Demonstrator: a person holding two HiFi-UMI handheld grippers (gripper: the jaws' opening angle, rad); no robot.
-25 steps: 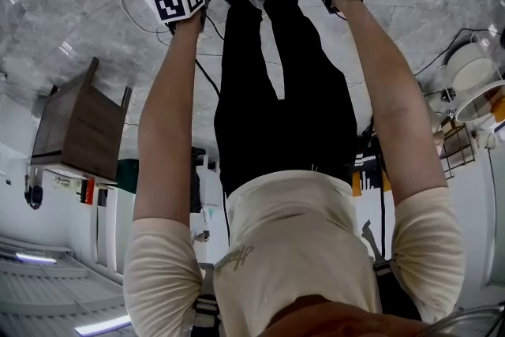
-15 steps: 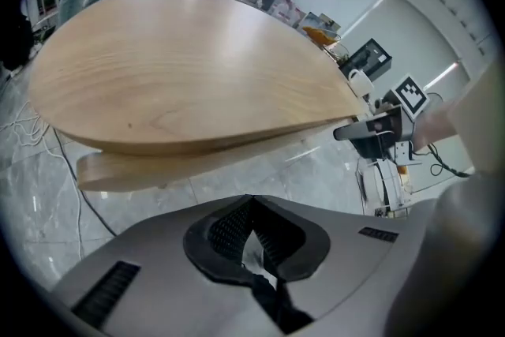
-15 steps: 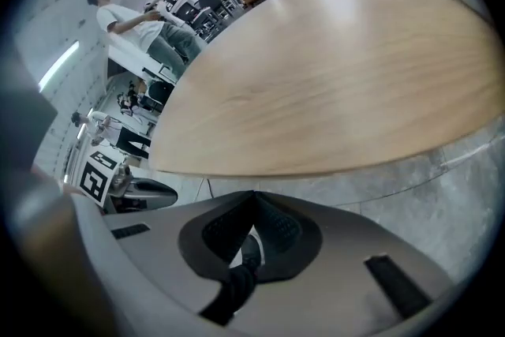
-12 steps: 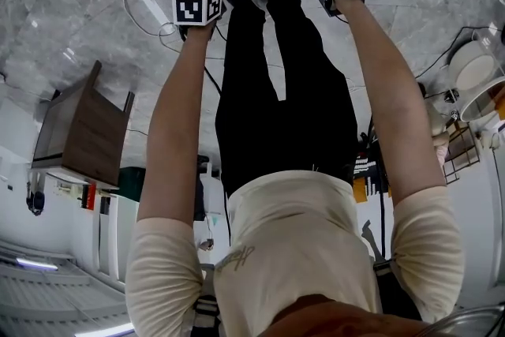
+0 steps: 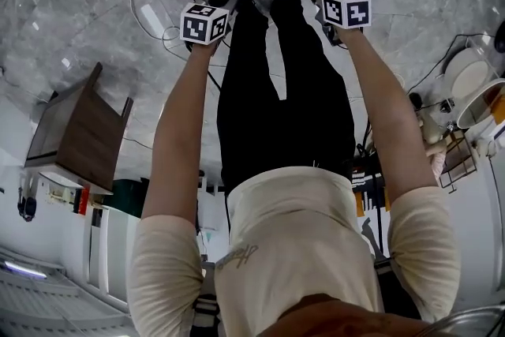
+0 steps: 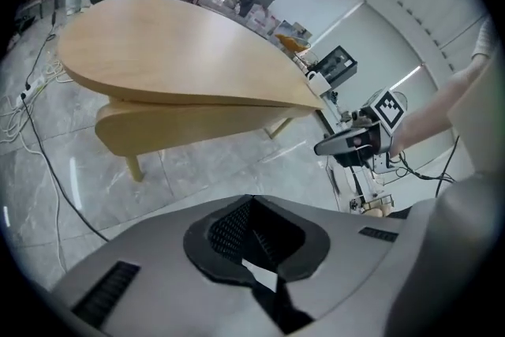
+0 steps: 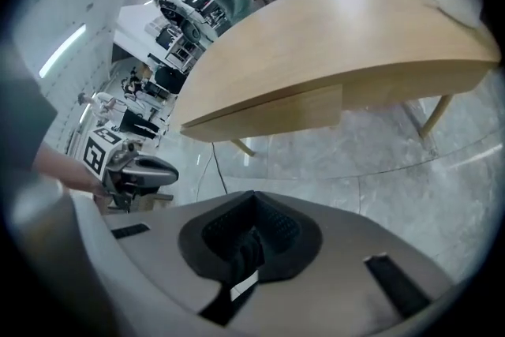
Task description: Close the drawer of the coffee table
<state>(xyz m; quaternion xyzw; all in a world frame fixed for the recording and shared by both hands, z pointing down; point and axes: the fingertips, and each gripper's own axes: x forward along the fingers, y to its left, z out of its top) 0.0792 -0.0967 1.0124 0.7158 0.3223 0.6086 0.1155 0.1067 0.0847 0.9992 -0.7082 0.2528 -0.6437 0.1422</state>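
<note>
Both tools have drawn back from the near edge of the bench (image 7: 331, 28) compared with a second ago, when they were up against it; floor now shows between them and that edge. The left tool (image 6: 254, 233) is closed with nothing in it, and the right tool (image 7: 248, 241) is likewise closed and empty. The drawer (image 7: 276, 113) sits under the bench top, its front apparently flush with the frame. Judgement: the push is finished, the drawer is home and the hands are retiring.

Writing: the marker cube (image 5: 204, 22) bears only square code patterns. A script mark on the person's shirt (image 5: 237, 258) is illegible. No brand is readable.
</note>
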